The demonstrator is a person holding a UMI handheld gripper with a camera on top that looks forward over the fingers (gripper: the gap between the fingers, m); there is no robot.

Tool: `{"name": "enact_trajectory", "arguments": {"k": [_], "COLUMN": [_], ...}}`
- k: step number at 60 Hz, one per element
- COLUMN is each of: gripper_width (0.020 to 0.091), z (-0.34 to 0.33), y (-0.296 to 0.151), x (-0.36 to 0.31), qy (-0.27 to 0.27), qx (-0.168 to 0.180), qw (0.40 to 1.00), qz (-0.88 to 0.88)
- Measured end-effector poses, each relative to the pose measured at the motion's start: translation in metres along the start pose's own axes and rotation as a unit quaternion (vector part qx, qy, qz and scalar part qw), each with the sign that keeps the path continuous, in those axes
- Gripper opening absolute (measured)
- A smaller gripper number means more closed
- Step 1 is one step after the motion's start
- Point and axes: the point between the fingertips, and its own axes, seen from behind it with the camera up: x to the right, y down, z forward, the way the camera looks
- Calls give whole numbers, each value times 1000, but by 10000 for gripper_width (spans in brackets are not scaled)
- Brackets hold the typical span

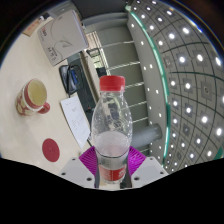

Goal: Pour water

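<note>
While the gripper (110,165) seemingly pinches the bottle (111,120), carry it upright toward the cup (34,96), tilting slowly

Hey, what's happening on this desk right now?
A person's handheld gripper is clamped on a clear plastic water bottle with a red cap, holding it upright above a white desk. The cap is on, so no pouring has begun. Off to one side of the bottle sits a cup on the desk, likely the pouring target. Some papers lie between the bottle and the cup.
</note>
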Motion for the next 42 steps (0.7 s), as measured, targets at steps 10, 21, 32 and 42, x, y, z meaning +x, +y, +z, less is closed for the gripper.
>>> {"name": "enact_trajectory", "arguments": {"k": [10, 21, 32, 42], "gripper_width": [361, 360, 362, 362], "z": [16, 29, 40, 42], "y": [-51, -70, -63, -61], "x": [-31, -46, -55, -56], "qy": [16, 41, 42, 32], "qx": [35, 44, 35, 43], "qw": [985, 951, 930, 941], "qz": [-170, -303, -363, -333]}}
